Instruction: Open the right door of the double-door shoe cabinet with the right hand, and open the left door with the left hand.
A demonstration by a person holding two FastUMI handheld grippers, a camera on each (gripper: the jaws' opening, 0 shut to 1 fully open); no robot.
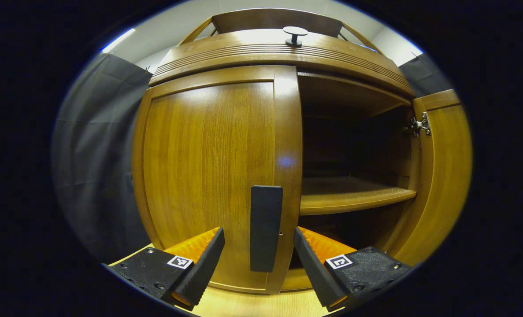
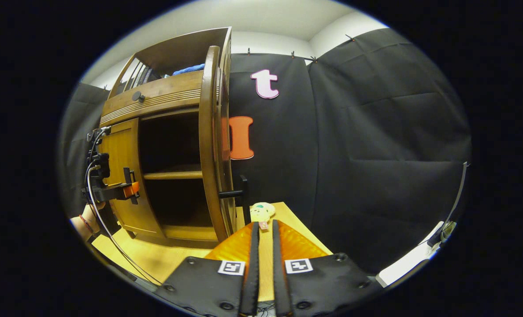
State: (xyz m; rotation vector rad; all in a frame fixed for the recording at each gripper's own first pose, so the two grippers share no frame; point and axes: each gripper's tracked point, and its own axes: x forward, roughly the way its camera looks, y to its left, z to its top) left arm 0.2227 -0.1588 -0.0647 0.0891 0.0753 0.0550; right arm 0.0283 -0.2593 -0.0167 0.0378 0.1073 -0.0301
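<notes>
Left tongs [image 1: 258, 259]: jaws spread wide, fingers [image 1: 204, 268] angled outward, nothing pressed between them, aimed level and forward. In the right gripper view the left tongs [image 2: 131, 188] show farther off at the left, held level, cable trailing down from the rig. The hand [image 2: 85, 224] holding them sits low behind, a band on the wrist.

Right tongs [image 2: 262, 259]: fingers [image 2: 251, 264] near parallel, a narrow gap between, gripping nothing, pointed forward and level.

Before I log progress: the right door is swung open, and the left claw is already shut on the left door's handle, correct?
Not quite. The right door is open, but in the left gripper view the left claw is open, its fingers either side of the handle without pressing it.
</notes>
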